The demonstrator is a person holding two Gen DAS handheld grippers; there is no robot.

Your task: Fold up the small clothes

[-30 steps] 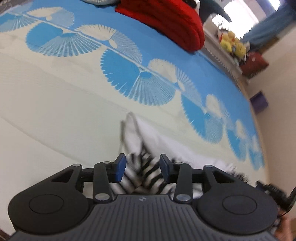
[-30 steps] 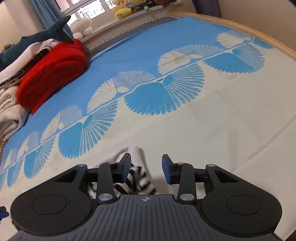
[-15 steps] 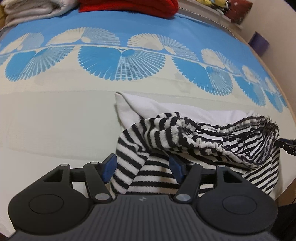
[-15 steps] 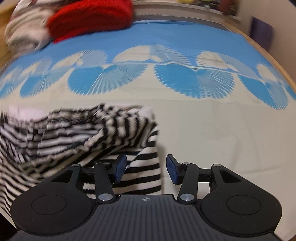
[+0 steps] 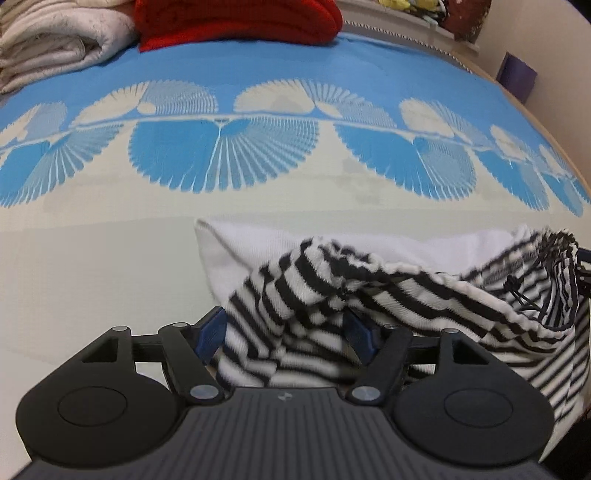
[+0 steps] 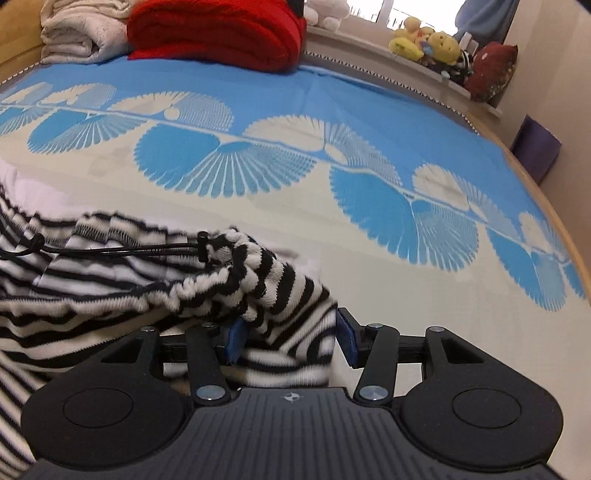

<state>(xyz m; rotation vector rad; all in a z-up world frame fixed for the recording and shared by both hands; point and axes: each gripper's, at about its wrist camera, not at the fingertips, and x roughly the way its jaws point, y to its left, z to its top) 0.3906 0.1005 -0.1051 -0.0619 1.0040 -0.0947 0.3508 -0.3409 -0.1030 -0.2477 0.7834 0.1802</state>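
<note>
A black-and-white striped garment (image 5: 388, 295) with an elastic waistband and a black drawstring hangs between my two grippers, over the bed. My left gripper (image 5: 284, 332) has one end of the striped cloth between its blue pads, jaws fairly wide. My right gripper (image 6: 288, 336) has the other end of the striped garment (image 6: 147, 280) between its pads, jaws also wide. A white cloth (image 5: 280, 243) lies flat on the bed behind the garment. The cloth hides part of the pads in both views.
The bed cover (image 5: 221, 155) is cream near me and blue with fan patterns farther off. A red folded blanket (image 6: 218, 29) and pale folded blankets (image 5: 55, 40) lie at the far side. Plush toys (image 6: 428, 40) sit on a ledge. A purple box (image 6: 535, 147) stands at the right.
Both grippers have turned and lifted: the striped garment, bunched between them a second ago, now hangs spread out between them. The far blankets have come into view.
</note>
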